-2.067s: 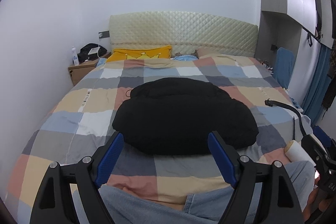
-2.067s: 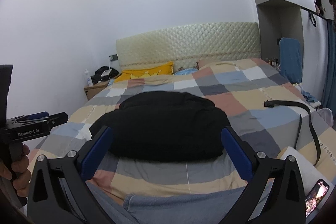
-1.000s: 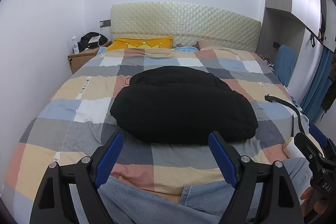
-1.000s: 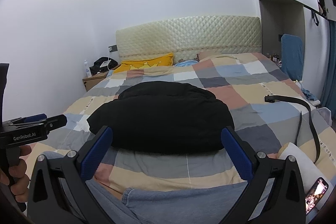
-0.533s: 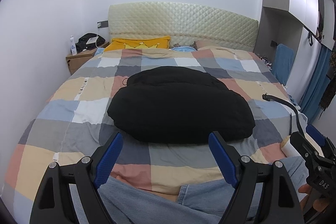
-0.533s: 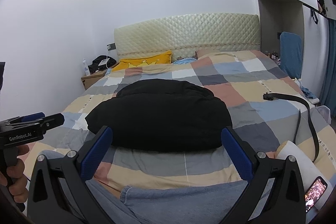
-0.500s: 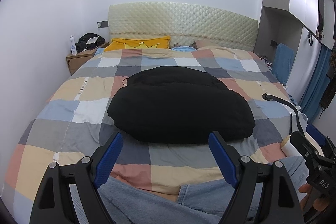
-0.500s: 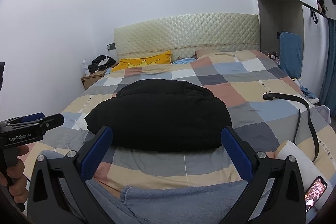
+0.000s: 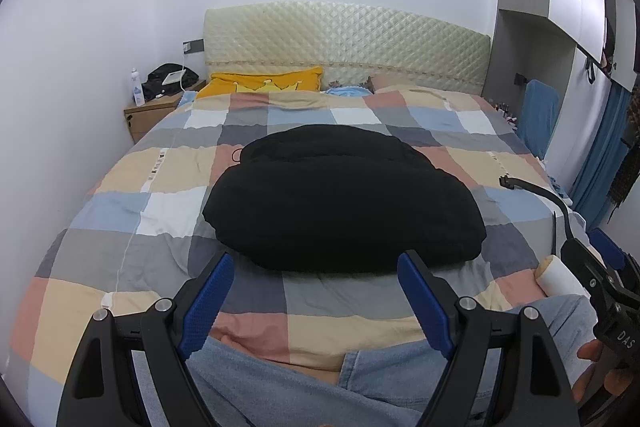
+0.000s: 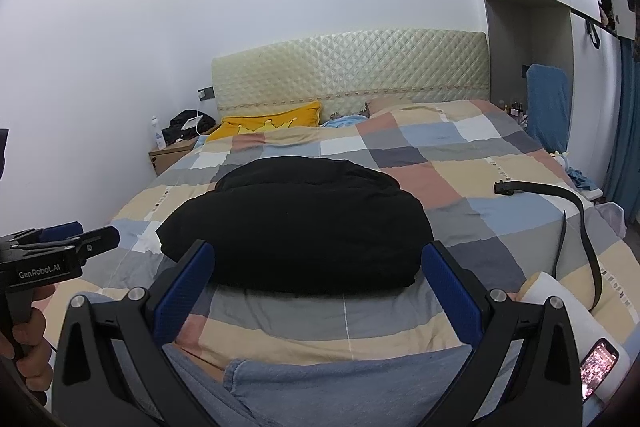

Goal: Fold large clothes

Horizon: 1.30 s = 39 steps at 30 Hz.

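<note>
A large black garment [image 9: 340,199] lies bunched in a rounded heap in the middle of the checked bedspread [image 9: 120,203]; it also shows in the right wrist view [image 10: 296,223]. A light blue denim garment [image 9: 360,387] lies at the near edge of the bed, under both grippers, and shows in the right wrist view [image 10: 340,387] too. My left gripper [image 9: 316,291] is open and empty, above the denim and short of the black heap. My right gripper [image 10: 318,279] is open and empty, likewise short of the heap.
A black belt [image 10: 576,223] lies on the right of the bed. A phone [image 10: 598,367] rests on a white roll [image 10: 560,295] at the near right. Yellow pillow [image 9: 260,83] and headboard [image 9: 344,43] at the far end. A nightstand [image 9: 150,113] with a bottle stands far left.
Both views shift slightly, as the grippers drift a little. The garments have not moved and both grippers stay open.
</note>
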Each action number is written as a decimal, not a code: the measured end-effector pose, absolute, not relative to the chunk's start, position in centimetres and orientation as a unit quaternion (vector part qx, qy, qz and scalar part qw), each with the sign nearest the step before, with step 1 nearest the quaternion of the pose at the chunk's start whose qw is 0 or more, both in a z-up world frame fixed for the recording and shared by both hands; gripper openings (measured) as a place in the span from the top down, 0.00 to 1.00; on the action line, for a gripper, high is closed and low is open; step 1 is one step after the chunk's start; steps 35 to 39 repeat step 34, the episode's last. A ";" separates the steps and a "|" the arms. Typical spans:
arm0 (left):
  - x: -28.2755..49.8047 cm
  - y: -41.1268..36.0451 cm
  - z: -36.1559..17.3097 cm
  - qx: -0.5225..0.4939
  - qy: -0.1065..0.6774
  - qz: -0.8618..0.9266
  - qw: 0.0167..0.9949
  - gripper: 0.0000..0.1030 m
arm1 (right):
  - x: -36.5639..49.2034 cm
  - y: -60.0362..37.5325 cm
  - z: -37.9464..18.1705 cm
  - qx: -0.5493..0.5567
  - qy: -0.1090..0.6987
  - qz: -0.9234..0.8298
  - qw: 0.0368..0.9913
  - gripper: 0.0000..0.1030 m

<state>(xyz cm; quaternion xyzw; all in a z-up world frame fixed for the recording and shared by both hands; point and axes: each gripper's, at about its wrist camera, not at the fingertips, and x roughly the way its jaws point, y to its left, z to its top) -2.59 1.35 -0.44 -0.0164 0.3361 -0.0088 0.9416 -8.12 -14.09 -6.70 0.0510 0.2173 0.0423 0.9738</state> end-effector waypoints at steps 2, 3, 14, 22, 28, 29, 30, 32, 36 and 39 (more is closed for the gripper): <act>-2.5 1.4 -0.4 -0.014 0.335 -0.009 0.942 0.19 | -8.1 -14.2 -6.7 0.051 0.218 0.041 0.974 0.00; -2.5 1.4 -0.3 -0.014 0.335 -0.011 0.942 0.19 | -8.1 -14.2 -6.6 0.051 0.217 0.040 0.974 0.00; -2.1 1.2 0.0 -0.012 0.337 -0.018 0.941 0.19 | -8.0 -14.4 -6.7 0.051 0.216 0.036 0.974 0.00; -2.0 1.2 0.0 -0.013 0.336 -0.022 0.942 0.19 | -8.0 -14.4 -6.7 0.052 0.214 0.036 0.975 0.00; -2.0 1.3 0.1 -0.012 0.336 -0.022 0.942 0.19 | -8.1 -14.3 -6.6 0.051 0.213 0.035 0.975 0.00; -2.0 1.2 0.1 -0.012 0.336 -0.022 0.941 0.19 | -8.1 -14.3 -6.6 0.051 0.214 0.036 0.975 0.00; -2.0 1.2 0.1 -0.012 0.336 -0.022 0.941 0.19 | -8.1 -14.3 -6.6 0.050 0.214 0.035 0.975 0.00; -2.0 1.2 0.1 -0.013 0.337 -0.022 0.941 0.19 | -8.1 -14.1 -6.6 0.050 0.214 0.036 0.975 0.00; -1.9 1.3 0.1 -0.013 0.338 -0.021 0.941 0.19 | -8.1 -14.0 -6.5 0.050 0.214 0.037 0.975 0.00; -1.9 1.3 0.1 -0.013 0.338 -0.021 0.941 0.19 | -8.1 -14.0 -6.5 0.050 0.214 0.037 0.975 0.00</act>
